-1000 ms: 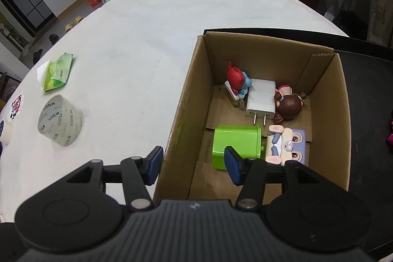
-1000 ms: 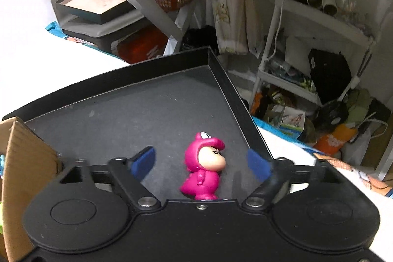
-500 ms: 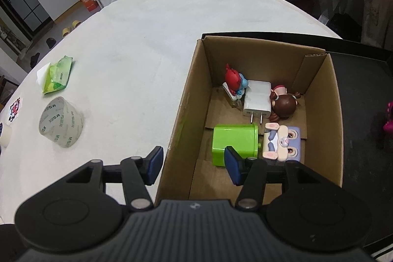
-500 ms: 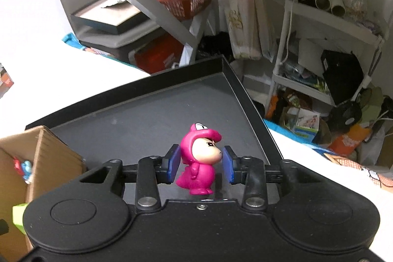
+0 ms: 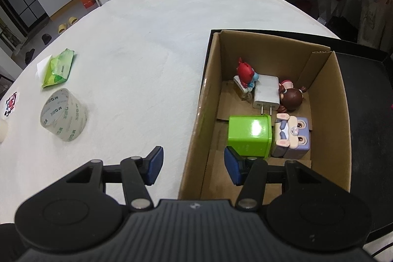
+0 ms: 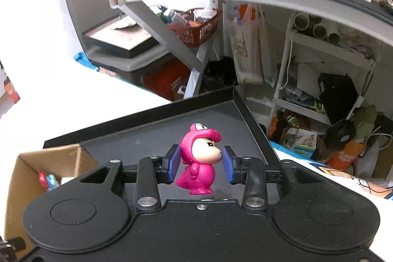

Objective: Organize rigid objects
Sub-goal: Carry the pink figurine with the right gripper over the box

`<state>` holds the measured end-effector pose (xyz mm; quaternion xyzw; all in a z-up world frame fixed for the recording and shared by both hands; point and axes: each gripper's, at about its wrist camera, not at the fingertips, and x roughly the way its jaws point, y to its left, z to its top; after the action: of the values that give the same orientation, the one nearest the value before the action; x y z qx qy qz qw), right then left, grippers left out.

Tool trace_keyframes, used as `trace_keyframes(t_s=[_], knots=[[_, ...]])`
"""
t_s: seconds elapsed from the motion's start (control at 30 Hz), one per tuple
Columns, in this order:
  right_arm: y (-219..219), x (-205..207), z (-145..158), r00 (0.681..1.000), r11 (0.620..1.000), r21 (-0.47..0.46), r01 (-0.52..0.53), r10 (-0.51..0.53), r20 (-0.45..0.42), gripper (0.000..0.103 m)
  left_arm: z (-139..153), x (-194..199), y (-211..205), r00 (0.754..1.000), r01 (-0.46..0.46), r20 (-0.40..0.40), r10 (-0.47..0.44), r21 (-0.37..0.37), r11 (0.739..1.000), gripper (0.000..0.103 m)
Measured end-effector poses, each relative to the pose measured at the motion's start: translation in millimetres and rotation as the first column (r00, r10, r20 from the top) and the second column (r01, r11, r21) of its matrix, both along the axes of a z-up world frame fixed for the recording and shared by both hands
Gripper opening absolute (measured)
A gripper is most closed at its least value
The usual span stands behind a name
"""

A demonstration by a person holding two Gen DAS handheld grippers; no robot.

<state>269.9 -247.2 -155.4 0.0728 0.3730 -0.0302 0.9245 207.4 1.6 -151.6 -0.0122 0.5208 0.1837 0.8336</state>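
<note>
Gripping pink figurine [image 6: 198, 162], right gripper [image 6: 201, 165] above black tray [image 6: 248, 114].

Your white table [image 5: 152, 46] carries a black tray [image 5: 363, 119], tape roll [image 5: 63, 122], green packet [image 5: 59, 68], and possibly stickers at the left edge.

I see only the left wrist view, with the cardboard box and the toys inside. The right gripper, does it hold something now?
Observer: Yes. The right gripper is shut on a pink figurine, which stands upright between the pads.
Operator: Is it above the box?
Observer: No. Behind it is the black tray; the cardboard box lies to its left.
Operator: Is the path to the box free?
Observer: I see nothing between them in the right wrist view.
</note>
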Motion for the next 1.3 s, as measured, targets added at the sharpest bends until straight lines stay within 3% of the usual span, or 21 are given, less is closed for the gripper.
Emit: trace_keyframes(t_s=[0.1,0.6,1.13,1.3], knots=[[7,-7,8,1.0,1.0,0.019,0.002,-0.003,0.023,0.036,0,-5,5,1.0,0.004,0.005,-0.004,-0.017,1.0,0.053],[67,-32,38,0.979,0.988,-0.068,-0.139,0.147,0.139,0.036,-1,-27,24,0.999,0.031,0.04,-0.027,-0.089,0.996,0.053],[119,-46,37,0.932,0.946,-0.095,-0.31,0.322,0.167,0.037,-8,-34,39,0.997,0.048,0.073,-0.038,-0.137,0.989,0.053],[127,-48,33,0.919,0.932,-0.094,-0.35,0.361,0.16,0.037,-11,-33,43,0.996,0.048,0.084,-0.034,-0.166,0.985,0.047]])
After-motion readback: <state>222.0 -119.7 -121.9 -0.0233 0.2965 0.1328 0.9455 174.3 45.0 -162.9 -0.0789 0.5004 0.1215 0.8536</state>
